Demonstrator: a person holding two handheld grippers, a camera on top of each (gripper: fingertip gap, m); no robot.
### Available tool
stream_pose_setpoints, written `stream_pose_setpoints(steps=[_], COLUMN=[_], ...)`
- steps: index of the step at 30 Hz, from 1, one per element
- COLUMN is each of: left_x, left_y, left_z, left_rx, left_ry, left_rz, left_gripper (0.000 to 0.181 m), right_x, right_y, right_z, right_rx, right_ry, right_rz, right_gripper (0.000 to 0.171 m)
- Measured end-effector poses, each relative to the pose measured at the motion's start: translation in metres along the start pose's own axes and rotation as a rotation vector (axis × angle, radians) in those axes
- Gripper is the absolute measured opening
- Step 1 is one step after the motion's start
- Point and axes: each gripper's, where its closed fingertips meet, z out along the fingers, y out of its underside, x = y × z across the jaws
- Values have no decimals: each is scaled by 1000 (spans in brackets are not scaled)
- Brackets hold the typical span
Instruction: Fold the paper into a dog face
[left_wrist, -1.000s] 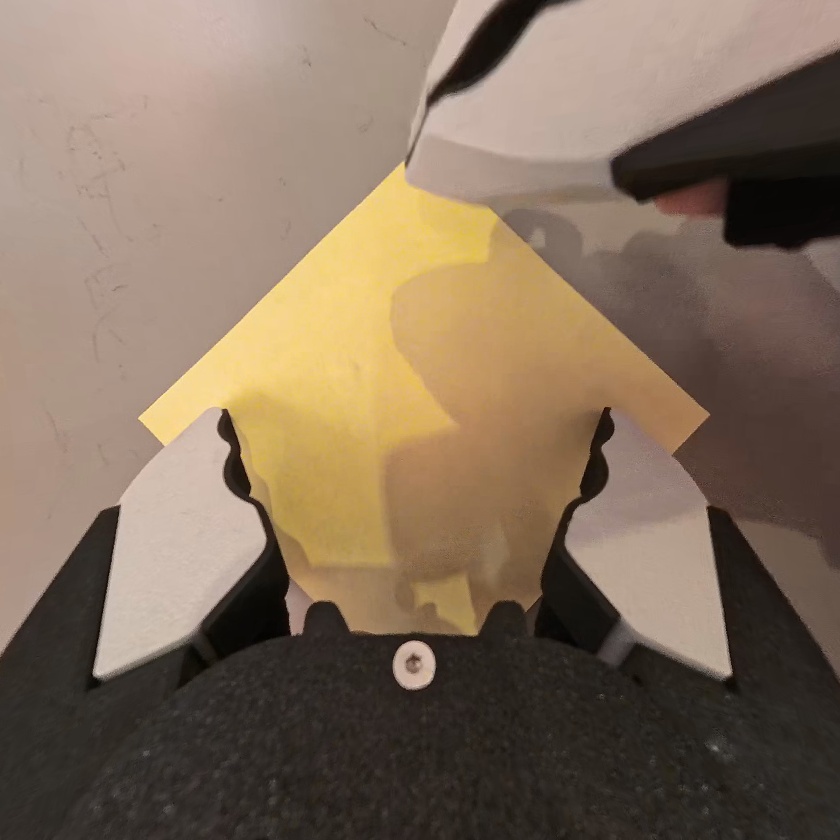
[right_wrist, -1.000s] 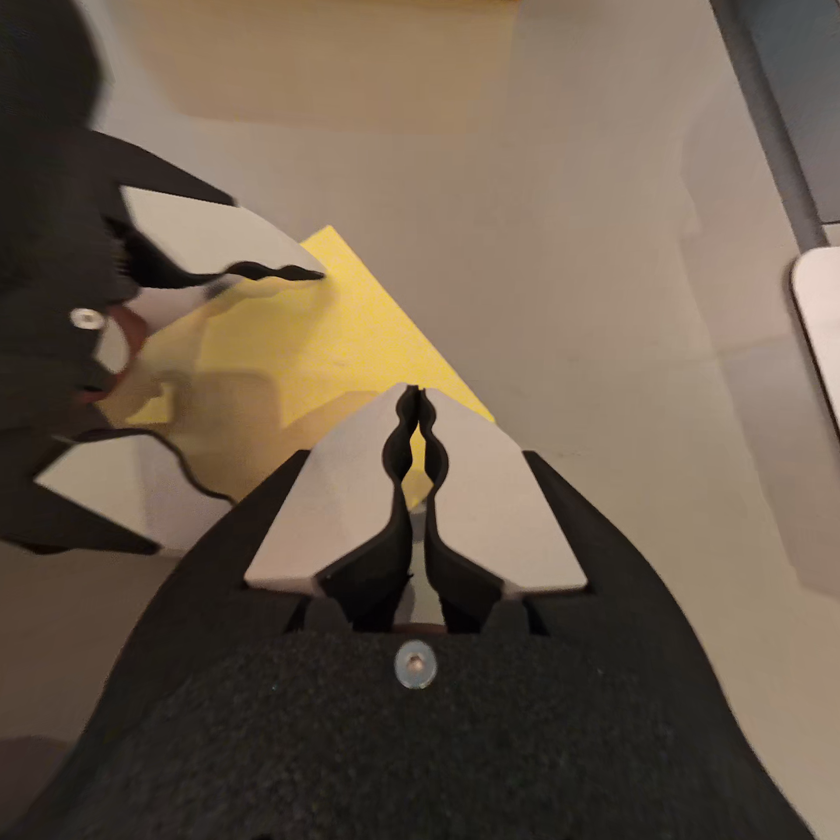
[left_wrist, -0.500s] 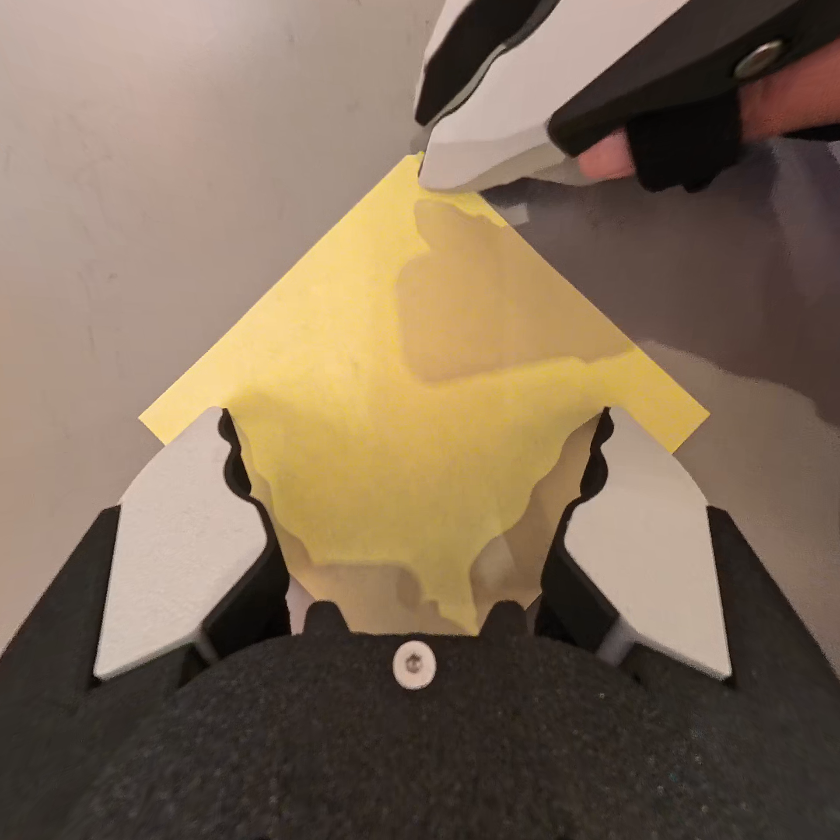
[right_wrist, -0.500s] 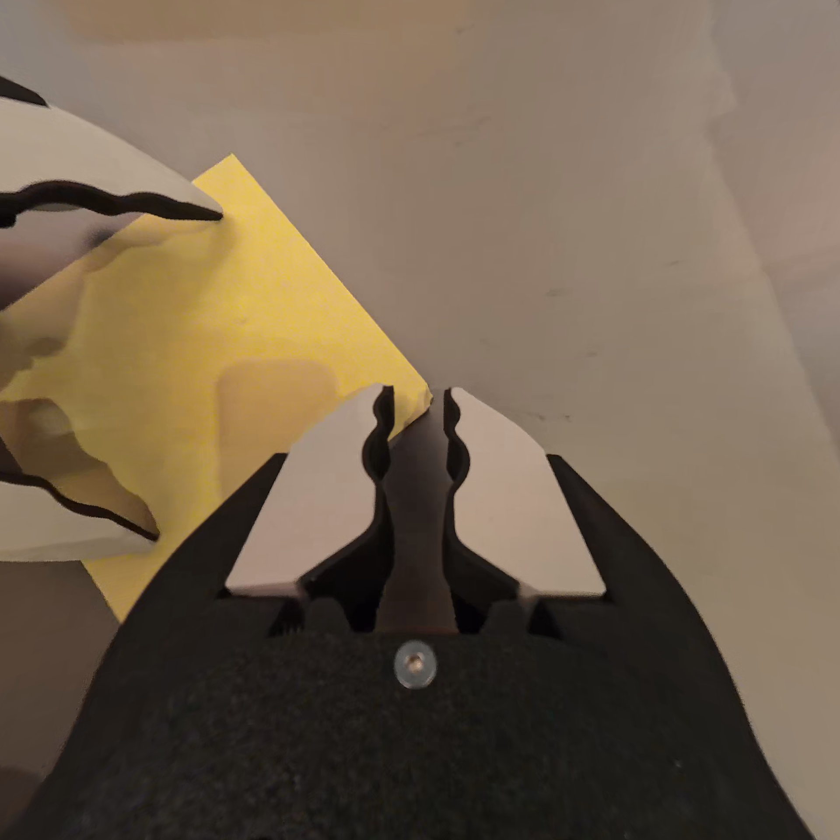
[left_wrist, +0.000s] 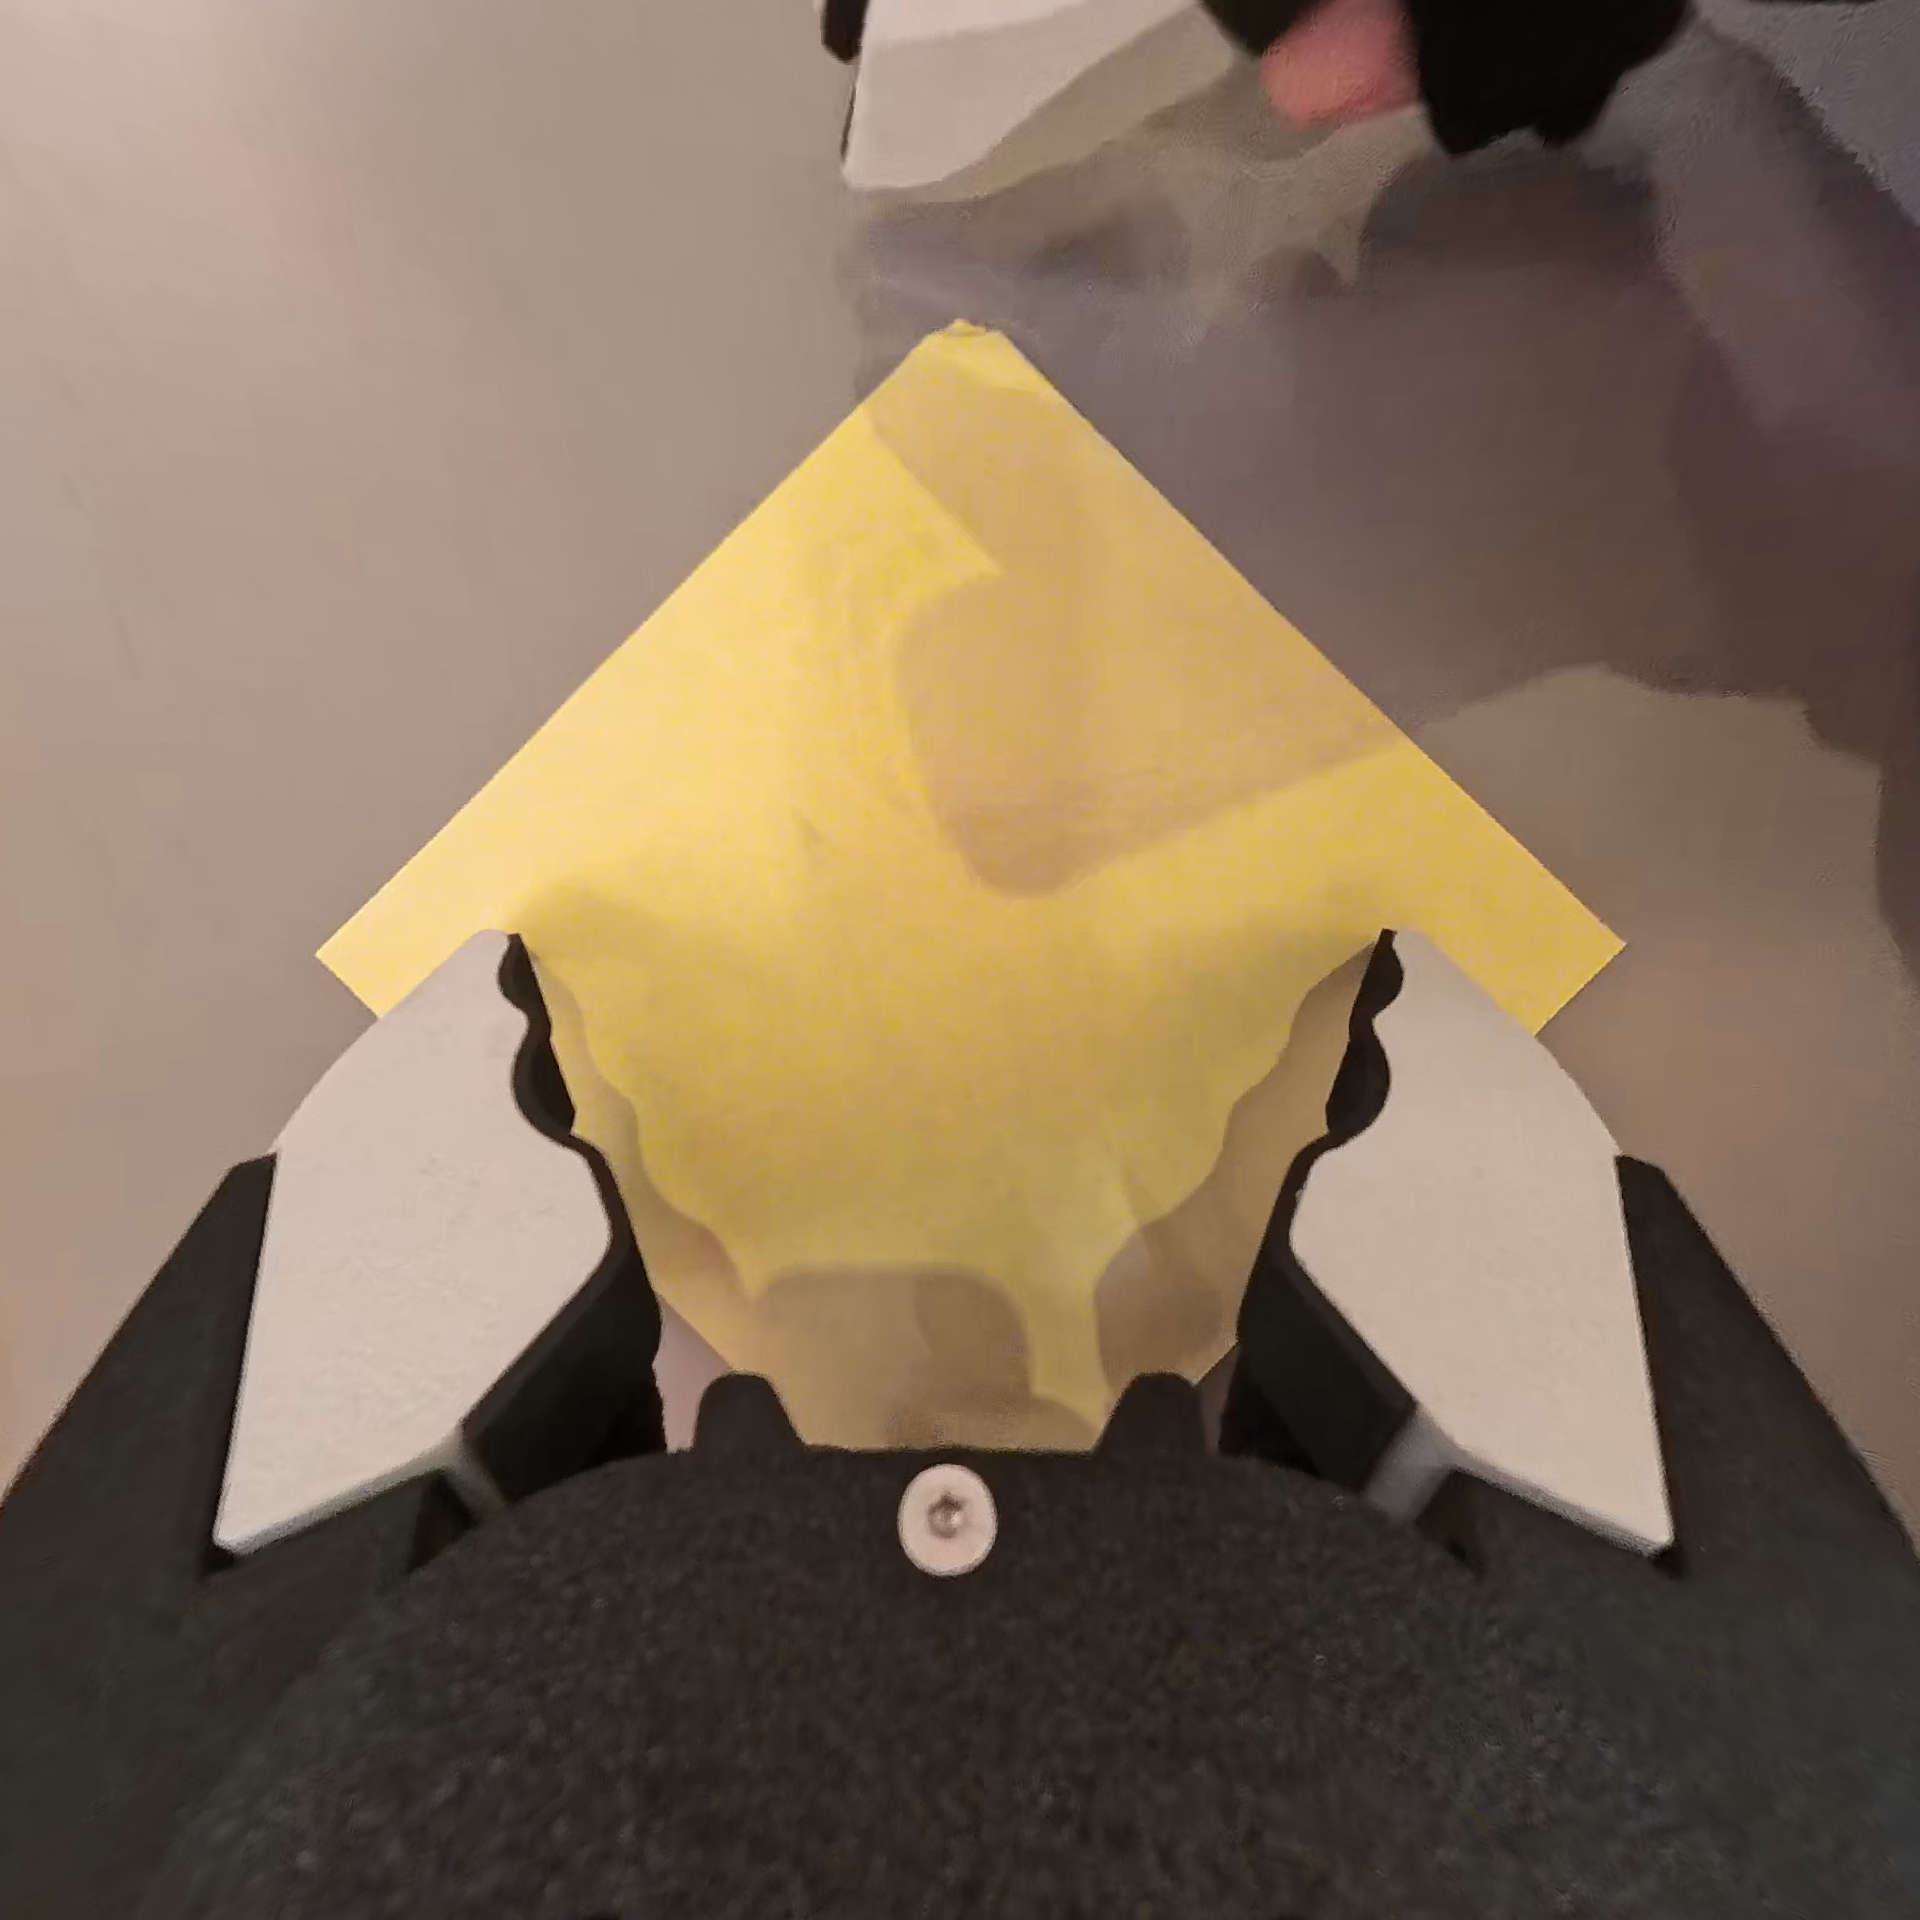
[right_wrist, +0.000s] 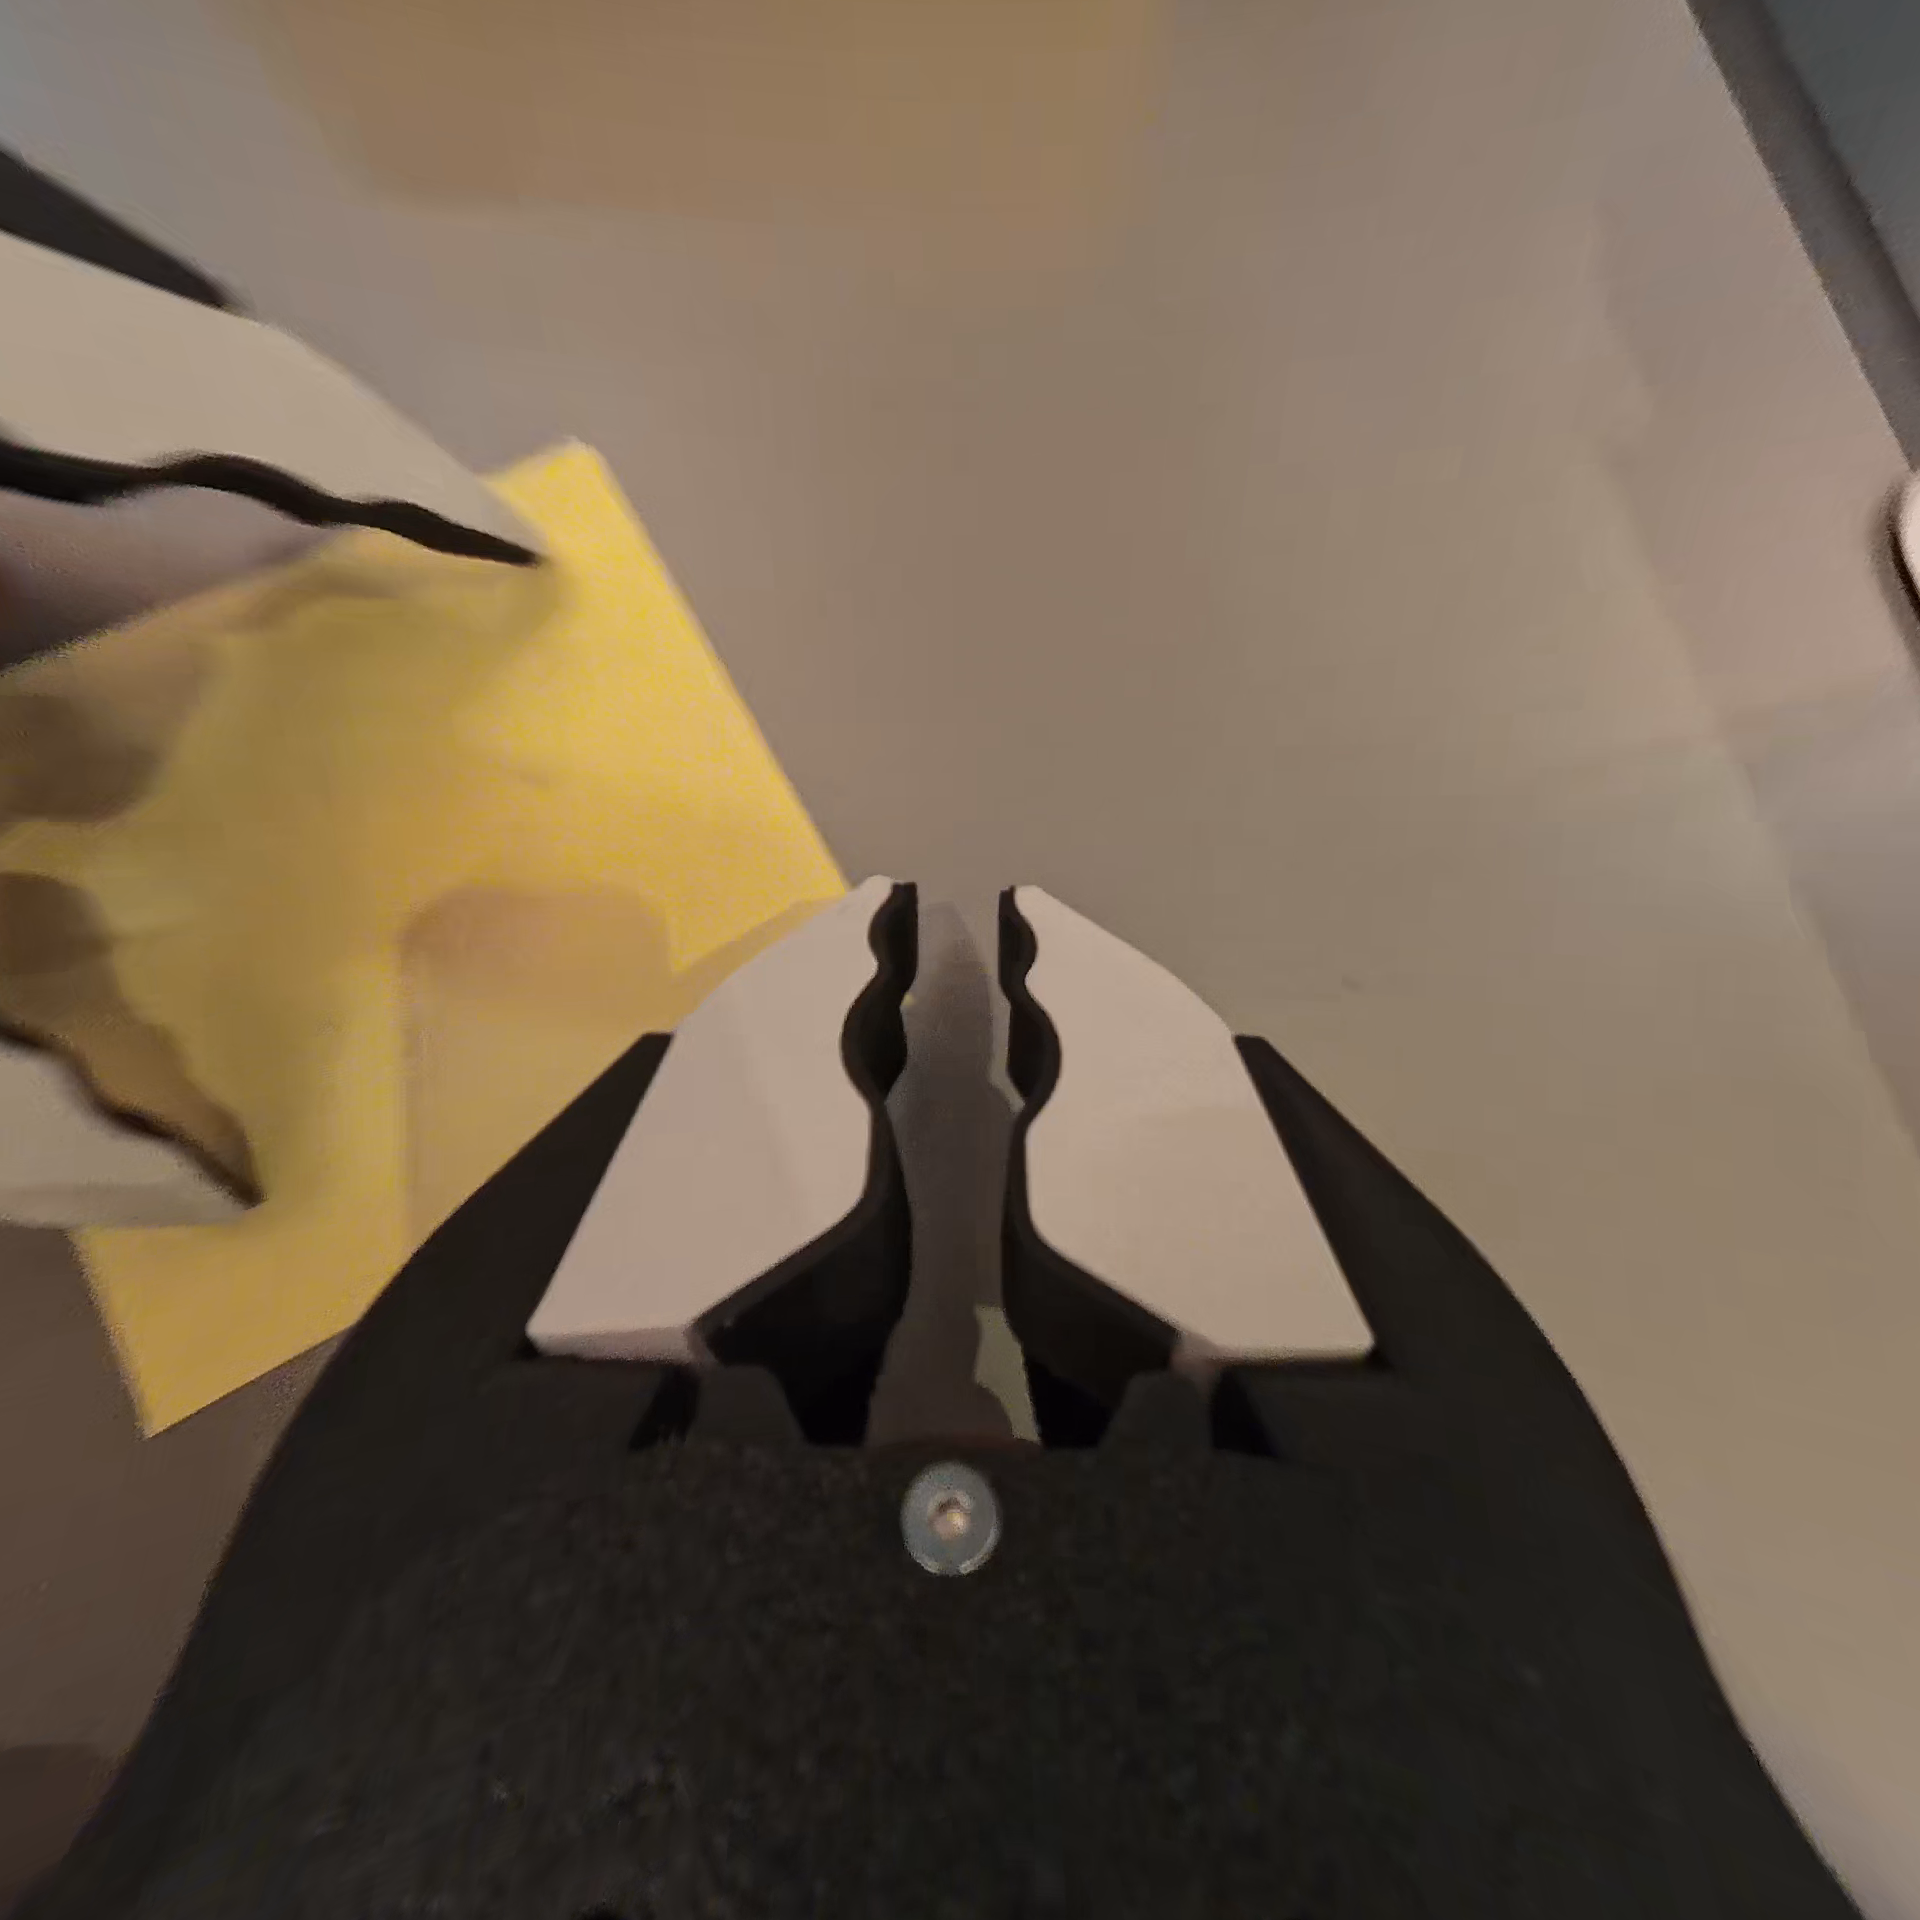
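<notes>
While the yellow paper (left_wrist: 935, 883) lies flat on the grey tabletop (left_wrist: 312, 416), turned like a diamond, the left tongs (left_wrist: 945, 940) stand spread wide over its near half, one fingertip just inside each side corner. They grasp nothing; whether the tips press down on the sheet I cannot tell, but the wide straddle looks meant to pin the paper so that it will not slide when a corner is lifted. Beyond the left tongs, the sheet's far corner shows a small curl at its very tip, and no fold line can be seen across the paper, so I judge the first fold is not yet made.

Past that far corner and apart from it, blurred at the top of the left wrist view, are the right tongs (right_wrist: 956, 891) and a gloved hand (left_wrist: 1455, 62). From their own camera the right tongs show a narrow gap between the fingers with only tabletop in it, so they are released and hold nothing. The paper sits just to the left of their tips, with the nearest corner hidden beneath the left finger.

A pale object (right_wrist: 1907, 540) shows at the far right of the right tongs, too cut off to name.

To start the fold, the right tongs would probably need to take the curled corner.
</notes>
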Motion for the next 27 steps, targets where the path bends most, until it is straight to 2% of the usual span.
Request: stream_pose_setpoints(steps=[2, 4, 6, 9, 12, 15, 17, 21, 27], left_x=[6, 10, 12, 16, 20, 20, 20, 19, 14], left_y=[11, 22, 32, 40, 41, 43, 45, 50, 56], left_z=[-7, -15, -22, -27, -28, -29, -31, -34, -38], left_rx=[-4, -9, -15, 3, 18, 11, 6, 7, -6], left_ry=[42, 80, 103, 121, 137, 158, 179, 222, 274], left_rz=[61, 116, 150, 173, 193, 225, 257, 318, 398], left_gripper=[141, 141, 141, 141, 141, 141, 141, 141, 141], right_x=[-35, -60, -73, -90, -97, -84, -79, -97, -112], right_y=[0, 21, 40, 46, 53, 48, 41, 43, 43], right_z=[-8, -15, -26, -34, -32, -32, -29, -21, -17], right_rx=[37, -44, -100, -35, -37, -66, -62, -140, -168], right_ry=[-58, -50, -6, -10, 6, 5, -69, -274, -376], right_rz=[-52, -65, 3, 105, -34, -157, -178, -272, -353], right_gripper=[16, 24, 26, 27, 29, 30, 29, 29, 27])
